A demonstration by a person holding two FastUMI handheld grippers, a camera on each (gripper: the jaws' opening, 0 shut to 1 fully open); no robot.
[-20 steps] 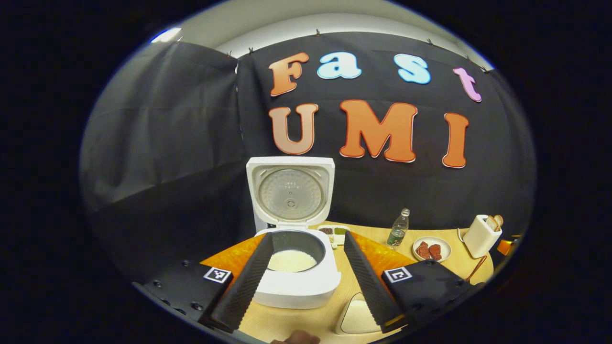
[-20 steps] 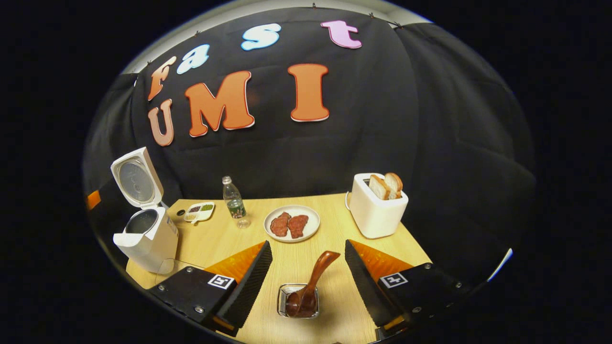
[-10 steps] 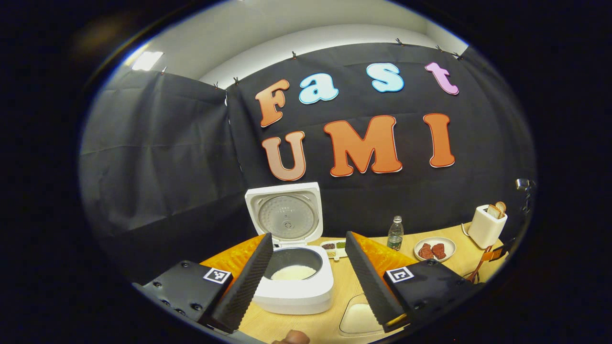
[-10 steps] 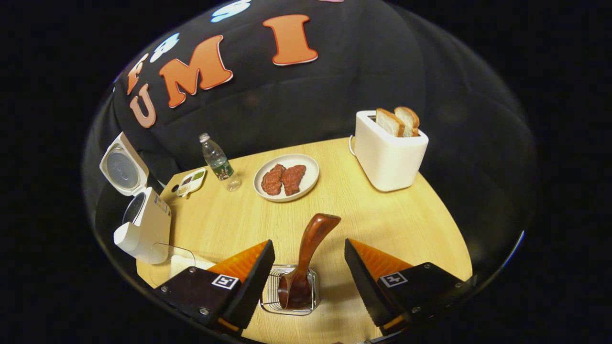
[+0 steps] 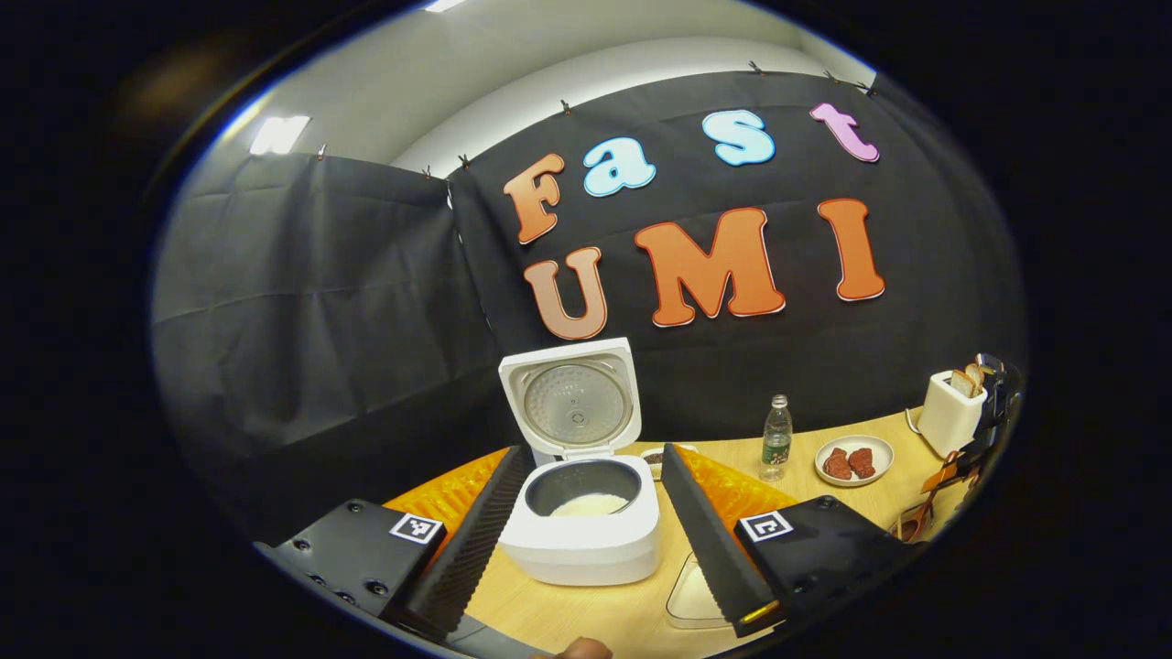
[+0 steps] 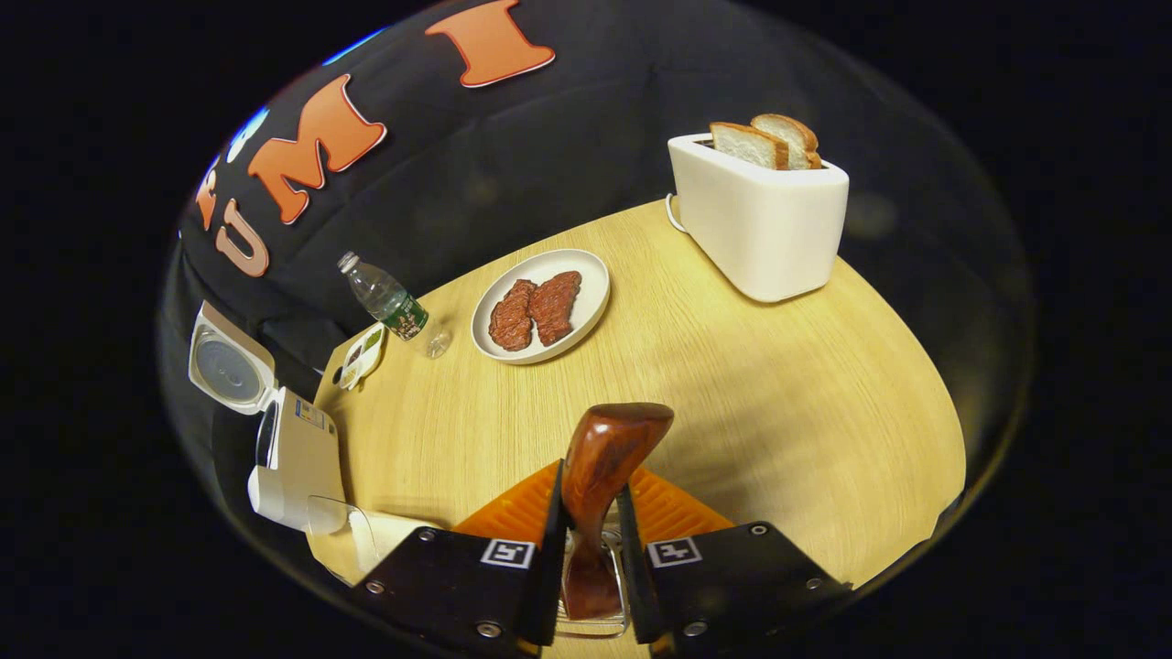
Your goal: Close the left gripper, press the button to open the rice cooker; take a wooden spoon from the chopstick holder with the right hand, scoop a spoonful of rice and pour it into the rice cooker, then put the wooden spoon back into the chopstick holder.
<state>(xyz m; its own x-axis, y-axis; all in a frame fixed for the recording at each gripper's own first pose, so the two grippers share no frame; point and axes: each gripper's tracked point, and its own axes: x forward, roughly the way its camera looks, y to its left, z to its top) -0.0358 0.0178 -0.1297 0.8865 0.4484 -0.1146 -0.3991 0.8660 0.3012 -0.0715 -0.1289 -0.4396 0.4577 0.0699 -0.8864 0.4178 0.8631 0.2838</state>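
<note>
fingers of the right gripper [image 6: 591,549], wide apart half a second ago, now clamp the glossy brown wooden spoon [image 6: 600,476] standing in the wire chopstick holder [image 6: 591,627], so lifting comes next, while the left gripper [image 5: 586,540] hangs spread before the open white rice cooker [image 5: 581,522].

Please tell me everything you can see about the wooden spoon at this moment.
The wooden spoon is dark reddish-brown, glossy wood with a thick handle that widens at its upper end. It stands nearly upright, bowl down, in the wire chopstick holder near the table's front edge. The right claw is shut on the handle's lower part, one finger on each side. The bowl is partly hidden between the fingers.
</note>
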